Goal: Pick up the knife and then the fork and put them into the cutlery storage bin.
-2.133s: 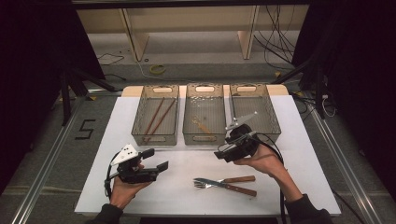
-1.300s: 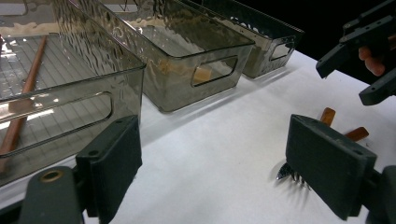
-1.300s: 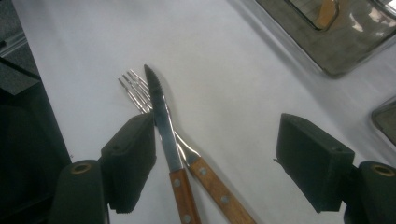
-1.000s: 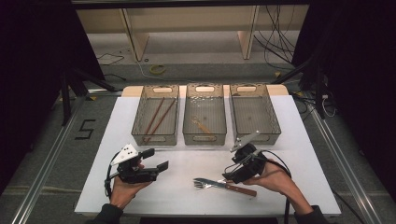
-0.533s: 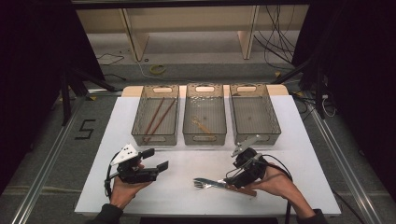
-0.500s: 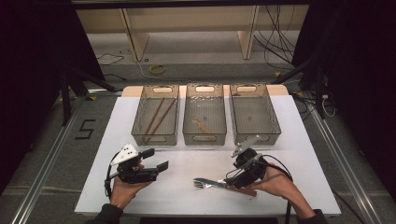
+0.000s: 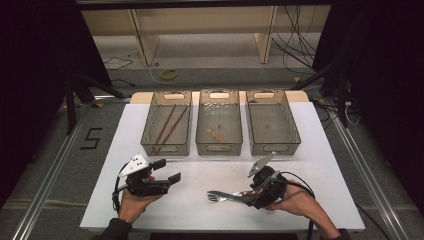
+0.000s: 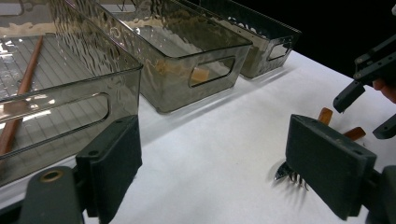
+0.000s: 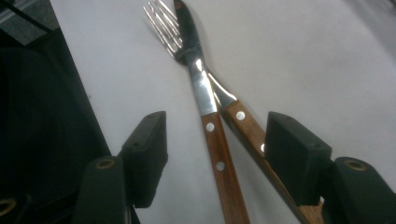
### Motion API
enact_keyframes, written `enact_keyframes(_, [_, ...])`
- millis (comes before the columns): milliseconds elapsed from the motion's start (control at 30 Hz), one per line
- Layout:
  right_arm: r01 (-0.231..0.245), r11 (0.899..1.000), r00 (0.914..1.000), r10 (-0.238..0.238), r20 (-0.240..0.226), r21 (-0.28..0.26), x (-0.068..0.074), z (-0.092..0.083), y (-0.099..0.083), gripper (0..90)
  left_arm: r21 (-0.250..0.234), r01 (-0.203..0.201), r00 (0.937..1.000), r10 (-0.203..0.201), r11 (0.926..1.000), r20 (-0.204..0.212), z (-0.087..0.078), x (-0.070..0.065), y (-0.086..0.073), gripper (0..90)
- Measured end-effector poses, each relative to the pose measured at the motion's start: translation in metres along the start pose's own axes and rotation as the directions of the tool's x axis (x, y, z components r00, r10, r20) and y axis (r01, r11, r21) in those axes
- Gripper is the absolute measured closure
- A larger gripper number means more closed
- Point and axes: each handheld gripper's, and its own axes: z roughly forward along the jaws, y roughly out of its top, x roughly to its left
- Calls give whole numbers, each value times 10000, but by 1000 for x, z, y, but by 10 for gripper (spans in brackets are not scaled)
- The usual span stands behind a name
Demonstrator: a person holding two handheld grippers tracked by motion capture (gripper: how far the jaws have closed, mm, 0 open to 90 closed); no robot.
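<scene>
A fork (image 7: 216,196) and a knife (image 9: 189,28), both with wooden handles (image 9: 222,158), lie crossed on the white table top near its front edge. My right gripper (image 7: 246,194) is low over them. In the right gripper view my right gripper (image 9: 219,156) straddles both handles. Its jaws have just been closing, and the pads (image 9: 148,151) still stand clear of the wood. My left gripper (image 7: 166,170) is held at the front left, open and with nothing in it. In the left gripper view the fork tines (image 8: 290,175) show beside one pad (image 8: 327,170).
Three smoked clear bins stand in a row at the back. The left bin (image 7: 150,131) holds brown chopsticks (image 7: 165,125). The middle bin (image 7: 219,149) holds a small wooden utensil (image 7: 216,134). The right bin (image 7: 295,131) looks bare. Dark floor surrounds the table (image 7: 320,165).
My right gripper came from in front of the right bin toward the front edge and sank onto the knife and fork. Its jaws narrowed around the handles. The left gripper stayed put.
</scene>
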Motion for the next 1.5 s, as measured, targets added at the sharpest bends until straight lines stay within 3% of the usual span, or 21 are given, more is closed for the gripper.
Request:
enact_keyframes(267, [415,9957,9988,-435,222,833,5,11,-1,521,-34,-53,10000,52,10000,-10,-1,0,0,176])
enact_keyframes(633, [786,9861,9951,-864,474,1467,3,21,-3,628,-18,-79,10000,79,10000,-15,-2,-1,-1,175])
enact_keyframes(1500, [1388,9666,9836,-1598,831,2154,7,33,-1,737,35,-88,10000,88,10000,2,-1,-1,-2,175])
